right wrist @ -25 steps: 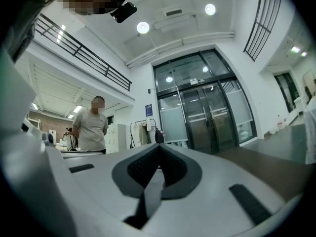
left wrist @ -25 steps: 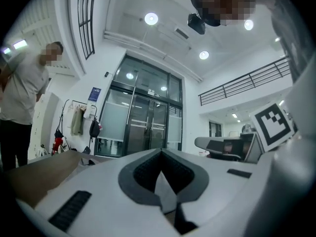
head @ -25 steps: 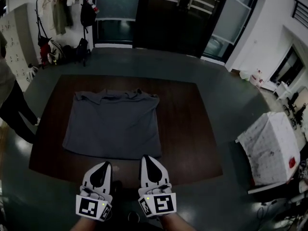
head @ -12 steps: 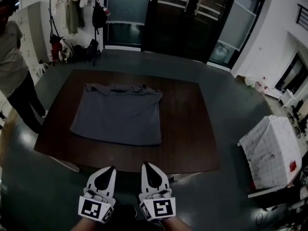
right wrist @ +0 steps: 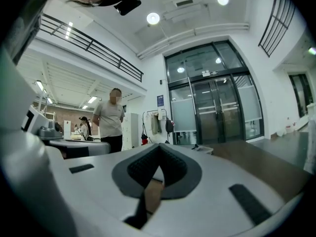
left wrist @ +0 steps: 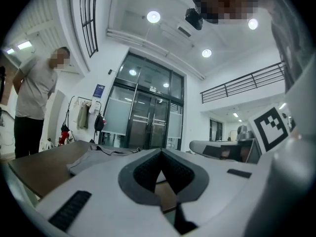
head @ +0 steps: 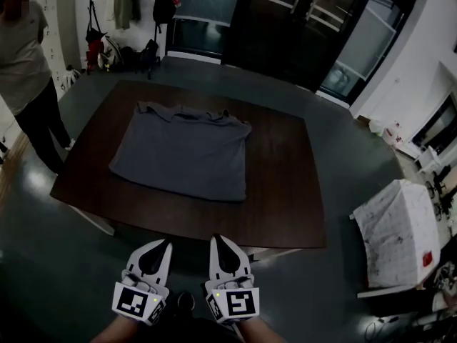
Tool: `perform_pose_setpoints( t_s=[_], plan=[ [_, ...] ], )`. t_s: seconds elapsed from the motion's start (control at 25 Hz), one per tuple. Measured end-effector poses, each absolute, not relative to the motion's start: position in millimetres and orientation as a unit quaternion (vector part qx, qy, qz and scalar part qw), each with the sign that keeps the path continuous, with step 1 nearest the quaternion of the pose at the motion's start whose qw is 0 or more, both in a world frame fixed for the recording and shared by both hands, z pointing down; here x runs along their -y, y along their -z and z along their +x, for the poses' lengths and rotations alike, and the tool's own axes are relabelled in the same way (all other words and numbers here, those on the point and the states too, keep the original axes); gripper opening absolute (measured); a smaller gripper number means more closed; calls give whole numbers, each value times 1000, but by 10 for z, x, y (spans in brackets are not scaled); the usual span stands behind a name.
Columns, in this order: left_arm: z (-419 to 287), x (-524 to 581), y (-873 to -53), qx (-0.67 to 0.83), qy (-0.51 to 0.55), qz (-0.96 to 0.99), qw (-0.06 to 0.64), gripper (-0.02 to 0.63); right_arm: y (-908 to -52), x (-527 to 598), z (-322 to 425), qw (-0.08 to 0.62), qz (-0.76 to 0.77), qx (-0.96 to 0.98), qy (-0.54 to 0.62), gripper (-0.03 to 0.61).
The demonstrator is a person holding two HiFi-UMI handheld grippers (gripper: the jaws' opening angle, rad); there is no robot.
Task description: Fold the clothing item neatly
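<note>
Head view: the grey shirt [head: 182, 151] lies flat left of centre on the table [head: 285, 199], with bare wood to its right. My left gripper [head: 165, 243] and right gripper [head: 216, 239] hang short of the near edge. Each gripper view shows jaws pressed together on nothing, seemingly near tabletop height.

Left hand-held gripper [left wrist: 160, 154] fills the lower frame, jaws pressed together, nothing between them. Past it at left, a brown bench [left wrist: 34, 164] with a grey clothing item [left wrist: 94, 157] lying flat on top. A person [left wrist: 32, 105] stands by the bench's left side. Coat rack [left wrist: 81, 120] and dark glass doors [left wrist: 143, 125] sit behind, ceiling lights lit.
</note>
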State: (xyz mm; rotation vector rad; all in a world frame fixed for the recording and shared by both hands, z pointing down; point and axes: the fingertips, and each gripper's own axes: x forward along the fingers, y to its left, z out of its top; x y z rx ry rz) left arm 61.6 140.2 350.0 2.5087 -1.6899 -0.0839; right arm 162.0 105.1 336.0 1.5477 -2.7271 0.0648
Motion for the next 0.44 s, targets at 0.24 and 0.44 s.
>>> perform_pose_setpoints(
  t_s=[0.24,0.44],
  plan=[
    [479,-1432,-3625,574,25,816,70,8,-3483,-1038,1589,12,492,870,-24,-12],
    [393,-1385,-3689,580,-2,812,66,8,-3548,-1036,1639,22,499,866,-33,-14]
  ],
)
